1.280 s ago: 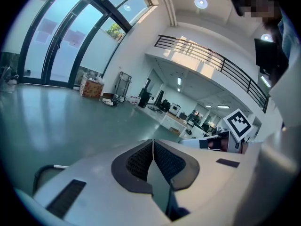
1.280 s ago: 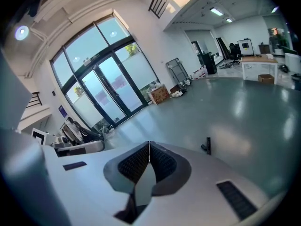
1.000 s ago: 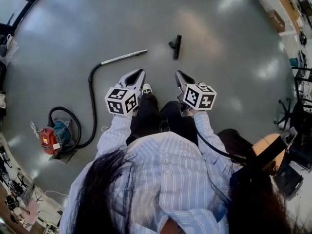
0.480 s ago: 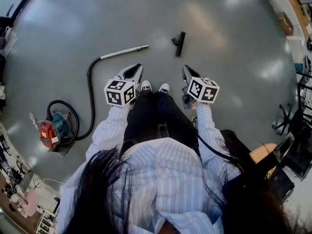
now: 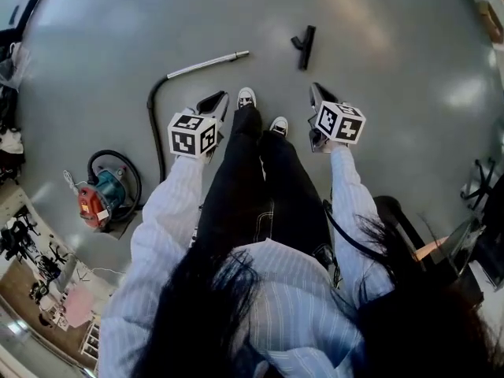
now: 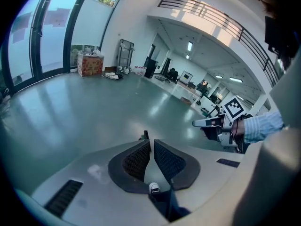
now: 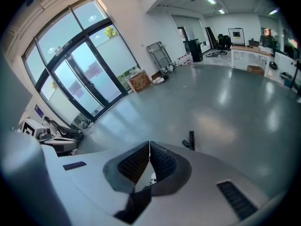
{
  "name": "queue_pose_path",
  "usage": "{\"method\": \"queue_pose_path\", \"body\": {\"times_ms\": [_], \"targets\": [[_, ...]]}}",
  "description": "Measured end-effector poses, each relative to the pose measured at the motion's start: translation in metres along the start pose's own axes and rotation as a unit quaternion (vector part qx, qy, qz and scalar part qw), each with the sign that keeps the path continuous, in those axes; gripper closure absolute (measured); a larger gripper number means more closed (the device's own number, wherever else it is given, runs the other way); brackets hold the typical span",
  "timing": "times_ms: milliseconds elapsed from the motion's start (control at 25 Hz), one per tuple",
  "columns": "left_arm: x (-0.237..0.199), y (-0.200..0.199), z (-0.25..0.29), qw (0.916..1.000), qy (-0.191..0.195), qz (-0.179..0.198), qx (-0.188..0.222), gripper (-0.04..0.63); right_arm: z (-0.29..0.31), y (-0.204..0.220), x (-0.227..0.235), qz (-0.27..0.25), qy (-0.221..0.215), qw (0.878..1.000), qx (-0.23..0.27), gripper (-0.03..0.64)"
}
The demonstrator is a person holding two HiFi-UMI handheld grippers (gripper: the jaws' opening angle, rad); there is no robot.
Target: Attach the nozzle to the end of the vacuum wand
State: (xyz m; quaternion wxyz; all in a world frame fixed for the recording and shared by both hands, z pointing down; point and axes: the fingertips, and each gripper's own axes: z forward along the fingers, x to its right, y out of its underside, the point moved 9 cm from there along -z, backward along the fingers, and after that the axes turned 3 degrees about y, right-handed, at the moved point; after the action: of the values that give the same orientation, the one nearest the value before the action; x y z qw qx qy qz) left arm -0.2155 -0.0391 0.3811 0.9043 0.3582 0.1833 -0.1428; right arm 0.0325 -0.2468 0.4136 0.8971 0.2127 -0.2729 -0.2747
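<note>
Two grippers hang low in front of the standing person, one on each side of the legs, and both point down and away at the floor (image 5: 378, 22). The left gripper (image 5: 217, 99) has its jaws clenched, with only a sliver of gap and nothing between them. The right gripper (image 5: 315, 93) is likewise clenched and empty.

The nozzle (image 5: 304, 47), a small black T-shaped piece, lies on the floor at the far right, ahead of the right gripper and well apart from it. The vacuum wand (image 5: 206, 64) lies at the far left, ahead of the left gripper. Its bare metal end points right towards the nozzle, but there is a clear gap between the two. A black hose (image 5: 157, 124) curves from the wand's left end back to the vacuum cleaner (image 5: 102, 199) at the near left.

Each hand seems lined up with its own piece, probably so that the right takes the nozzle and the left steadies the wand. The join is not yet begun, and both jaws must open before any grasp.
</note>
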Motion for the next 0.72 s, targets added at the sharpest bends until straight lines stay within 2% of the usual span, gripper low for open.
{"method": "queue_pose_path", "body": {"times_ms": [120, 280, 440, 560, 640, 720], "targets": [[-0.030, 0.001, 0.039, 0.9988, 0.008, 0.017, -0.045, 0.579, 0.034, 0.004, 0.015, -0.003, -0.012, 1.000, -0.022, 0.607], [-0.078, -0.004, 0.094, 0.9941, 0.024, 0.055, -0.090, 0.524, 0.087, 0.007, 0.028, -0.028, -0.018, 0.998, -0.049, 0.607], [-0.126, 0.003, 0.150, 0.9872, 0.034, 0.080, -0.134, 0.495, 0.145, 0.024, 0.052, -0.009, -0.012, 0.997, -0.076, 0.599], [-0.155, 0.020, 0.187, 0.9862, 0.031, 0.079, -0.142, 0.478, 0.197, 0.042, 0.080, 0.000, -0.016, 0.994, -0.104, 0.494], [-0.175, 0.042, 0.212, 0.9862, 0.029, 0.088, -0.137, 0.469, 0.232, 0.056, 0.100, -0.005, -0.008, 0.994, -0.106, 0.472], [-0.202, 0.074, 0.236, 0.9810, 0.021, 0.117, -0.153, 0.463, 0.268, 0.073, 0.118, -0.008, 0.002, 0.995, -0.096, 0.452]]}}
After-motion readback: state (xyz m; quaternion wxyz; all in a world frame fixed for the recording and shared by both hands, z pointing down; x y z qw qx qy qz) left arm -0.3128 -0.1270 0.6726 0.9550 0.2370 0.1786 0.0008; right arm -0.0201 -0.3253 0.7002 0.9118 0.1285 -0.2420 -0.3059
